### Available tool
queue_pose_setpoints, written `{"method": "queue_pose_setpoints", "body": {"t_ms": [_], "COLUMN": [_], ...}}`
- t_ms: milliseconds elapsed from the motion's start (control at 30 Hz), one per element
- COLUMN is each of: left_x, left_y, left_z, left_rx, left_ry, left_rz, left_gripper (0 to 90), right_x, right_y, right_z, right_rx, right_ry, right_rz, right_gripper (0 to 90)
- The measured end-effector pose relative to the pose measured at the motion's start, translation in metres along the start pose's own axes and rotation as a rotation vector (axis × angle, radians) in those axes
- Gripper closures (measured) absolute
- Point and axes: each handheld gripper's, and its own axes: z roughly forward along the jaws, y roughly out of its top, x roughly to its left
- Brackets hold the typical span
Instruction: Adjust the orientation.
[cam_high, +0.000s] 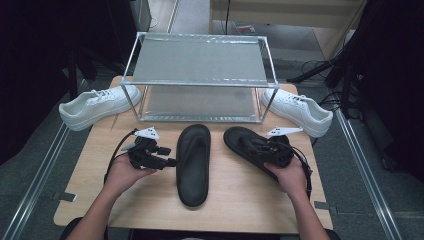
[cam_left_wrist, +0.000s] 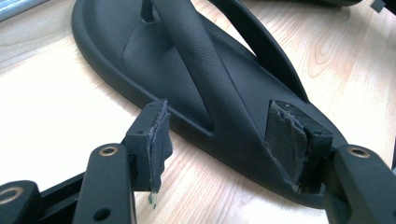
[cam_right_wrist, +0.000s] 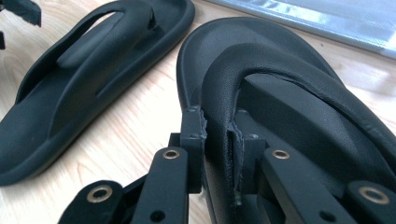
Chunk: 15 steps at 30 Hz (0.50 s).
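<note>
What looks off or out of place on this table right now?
The two black flip-flops don't match in angle: the left flip-flop lies straight, the right flip-flop sits skewed, its strap pinched by the right gripper. The left gripper's pads look frayed at the edges.

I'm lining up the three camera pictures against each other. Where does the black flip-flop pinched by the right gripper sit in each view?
High view: the held flip-flop lies right of centre, toe toward the rack, under the right gripper.
Left gripper view: I cannot pick it out with certainty.
Right gripper view: it rises through the centre and right, strap between the jaws.
Shared landmark: the other flip-flop on the wooden table.
</note>
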Motion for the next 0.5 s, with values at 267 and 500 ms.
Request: {"method": "queue_pose_setpoints", "body": {"t_ms": [267,500], "left_x": [-0.002,-0.006], "left_y": [-0.011,-0.018], "left_z": [-0.008,-0.009], "left_rx": [-0.022,-0.040], "left_ry": [0.014,0.011], "left_rz": [-0.022,-0.028], "left_gripper": [40.3,40.3], "right_x": [0.012,0.016], "right_y": [0.015,0.020], "right_z": [0.022,0.039], "right_rx": [-0.001,0.040], "right_ry": [-0.005,-0.036], "right_rz": [0.006,-0.004], "right_gripper": [78.7,78.4]}}
